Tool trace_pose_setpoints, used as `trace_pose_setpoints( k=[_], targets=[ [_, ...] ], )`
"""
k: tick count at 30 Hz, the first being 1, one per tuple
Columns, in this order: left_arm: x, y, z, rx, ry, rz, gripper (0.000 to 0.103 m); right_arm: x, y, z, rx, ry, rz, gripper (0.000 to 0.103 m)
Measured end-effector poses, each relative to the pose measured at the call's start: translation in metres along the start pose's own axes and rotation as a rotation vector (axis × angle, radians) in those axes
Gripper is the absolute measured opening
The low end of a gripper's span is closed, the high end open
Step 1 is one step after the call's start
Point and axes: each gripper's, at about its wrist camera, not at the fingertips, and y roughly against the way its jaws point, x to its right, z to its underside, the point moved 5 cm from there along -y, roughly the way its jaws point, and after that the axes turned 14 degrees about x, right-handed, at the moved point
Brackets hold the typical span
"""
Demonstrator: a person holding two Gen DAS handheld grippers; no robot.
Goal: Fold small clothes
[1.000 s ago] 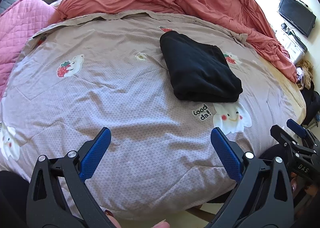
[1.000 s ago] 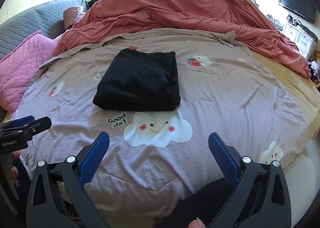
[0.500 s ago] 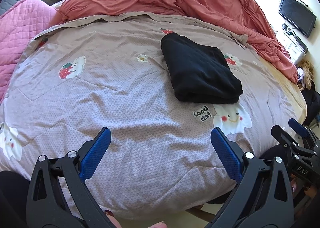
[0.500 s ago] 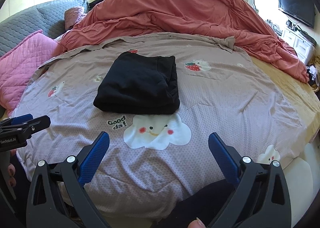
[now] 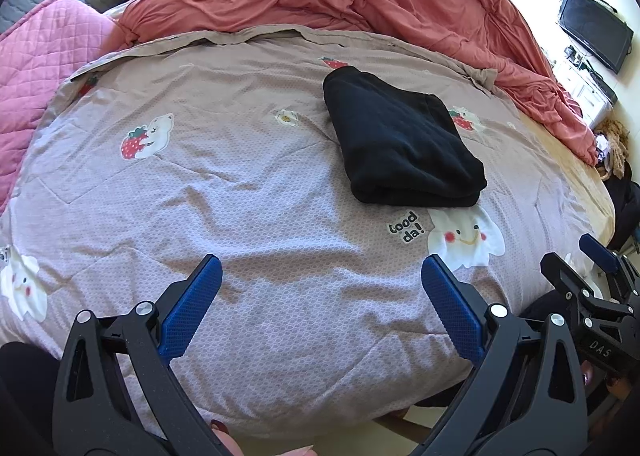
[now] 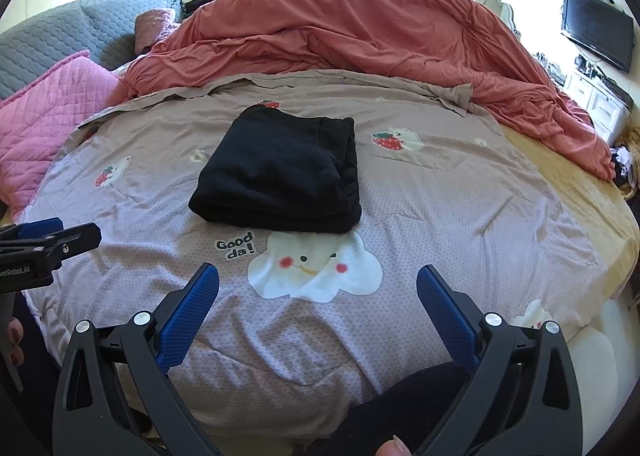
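black garment [image 5: 402,145]: folded up into a chunky rectangle, lying flat on the bed, nothing touching it. In the right wrist view [image 6: 280,171] it sits just behind the white smiling cloud print [image 6: 314,270] and the "Good da!" lettering [image 6: 236,251].
bed cover [image 5: 248,215]: mauve-grey quilt with cartoon prints, a bit wrinkled; there's a strawberry bear print [image 5: 146,137] well off to the garment's left.
left hand-held gripper [image 5: 322,276]: blue-padded fingers spread wide, holding nothing, hovering over the near edge of the bed, well short of the garment.
right hand-held gripper [image 6: 318,282]: same deal, fingers splayed apart and empty, pointed at the cloud print with the garment further back.
behind it all: a rumpled salmon duvet [image 6: 360,35] piled across the far side of the bed, pink quilted pillow [image 6: 44,107] on the left, grey quilted headboard [image 6: 60,39] behind that.
right edge of the room: a TV [image 6: 598,33] on the wall.
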Motion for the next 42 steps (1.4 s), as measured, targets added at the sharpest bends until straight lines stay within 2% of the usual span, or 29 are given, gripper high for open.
trace_pose_setpoints(
  k=[42],
  targets=[
    [-0.0063, 0.0044, -0.0058, 0.013, -0.011, -0.012, 0.094, 0.0032, -0.0008, 0.0009, 0.0, -0.013, 0.007, 0.099]
  ],
)
